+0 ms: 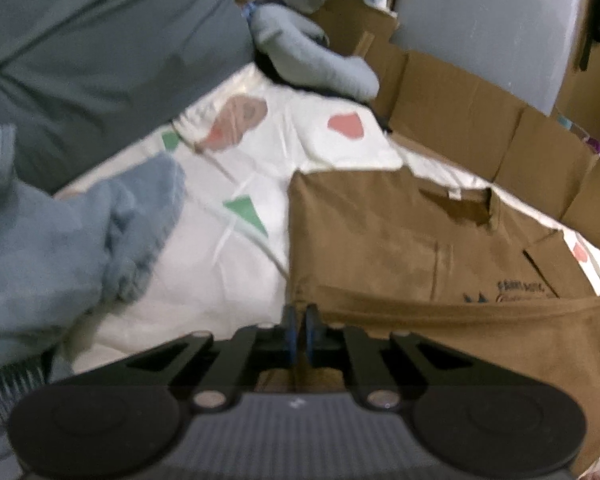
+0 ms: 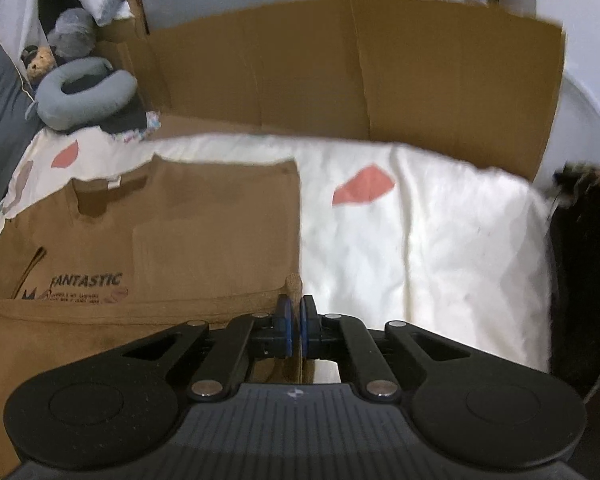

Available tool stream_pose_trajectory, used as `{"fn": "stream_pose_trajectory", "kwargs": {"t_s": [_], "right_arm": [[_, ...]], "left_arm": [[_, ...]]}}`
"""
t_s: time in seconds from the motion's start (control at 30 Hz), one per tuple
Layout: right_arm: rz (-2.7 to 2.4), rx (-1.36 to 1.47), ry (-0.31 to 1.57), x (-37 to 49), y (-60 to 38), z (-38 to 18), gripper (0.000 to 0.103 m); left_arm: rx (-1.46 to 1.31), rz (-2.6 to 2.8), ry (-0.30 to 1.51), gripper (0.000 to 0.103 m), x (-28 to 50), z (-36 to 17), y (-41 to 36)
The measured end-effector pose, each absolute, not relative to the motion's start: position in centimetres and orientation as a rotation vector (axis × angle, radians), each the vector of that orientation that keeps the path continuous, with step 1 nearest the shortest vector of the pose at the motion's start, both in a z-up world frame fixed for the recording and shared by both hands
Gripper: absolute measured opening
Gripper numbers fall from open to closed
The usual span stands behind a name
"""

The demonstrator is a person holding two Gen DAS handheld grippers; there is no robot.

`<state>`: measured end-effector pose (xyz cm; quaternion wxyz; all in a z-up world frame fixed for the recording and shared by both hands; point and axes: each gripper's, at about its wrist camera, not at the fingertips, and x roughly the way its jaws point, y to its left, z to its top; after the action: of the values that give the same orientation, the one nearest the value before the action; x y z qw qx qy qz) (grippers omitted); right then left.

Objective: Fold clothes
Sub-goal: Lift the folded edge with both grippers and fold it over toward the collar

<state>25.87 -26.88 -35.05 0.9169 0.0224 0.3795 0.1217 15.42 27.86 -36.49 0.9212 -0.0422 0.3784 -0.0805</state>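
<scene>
A brown T-shirt (image 1: 400,236) with dark print lies on a white sheet with red and green patches (image 1: 228,208). Its sides are folded in and its near hem is lifted. My left gripper (image 1: 300,320) is shut on the shirt's near left corner. In the right wrist view the same shirt (image 2: 172,232) shows the word FANTASTIC. My right gripper (image 2: 296,312) is shut on the shirt's near right corner, and a small tuft of brown cloth sticks up above the pads.
Brown cardboard walls (image 2: 340,80) stand along the far side of the sheet. A grey neck pillow (image 2: 84,92) and a small plush toy (image 2: 40,62) sit at the far left. Blue-grey clothes (image 1: 60,248) lie left of the shirt. A dark object (image 2: 580,280) stands at the right edge.
</scene>
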Motion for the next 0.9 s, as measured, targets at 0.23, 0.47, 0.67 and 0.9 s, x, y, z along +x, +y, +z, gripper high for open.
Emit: {"fn": "stream_pose_trajectory", "kwargs": {"t_s": [0.23, 0.47, 0.67, 0.9], "right_arm": [[0.252, 0.037, 0.719, 26.7, -26.9, -32.5, 0.002], [0.267, -0.001, 0.714, 29.7, -26.2, -31.9, 0.002], [0.277, -0.028, 0.711, 32.6, -25.2, -31.7, 0.003], [0.279, -0.049, 0.695, 35.9, -24.3, -31.2, 0.002]], "left_arm": [[-0.062, -0.154, 0.722, 0.004, 17.4, -34.2, 26.9], [-0.053, -0.157, 0.717, 0.004, 20.9, -33.4, 26.2], [-0.016, -0.163, 0.704, 0.004, 23.8, -32.6, 25.2], [0.014, -0.161, 0.707, 0.004, 27.5, -32.4, 24.9]]}}
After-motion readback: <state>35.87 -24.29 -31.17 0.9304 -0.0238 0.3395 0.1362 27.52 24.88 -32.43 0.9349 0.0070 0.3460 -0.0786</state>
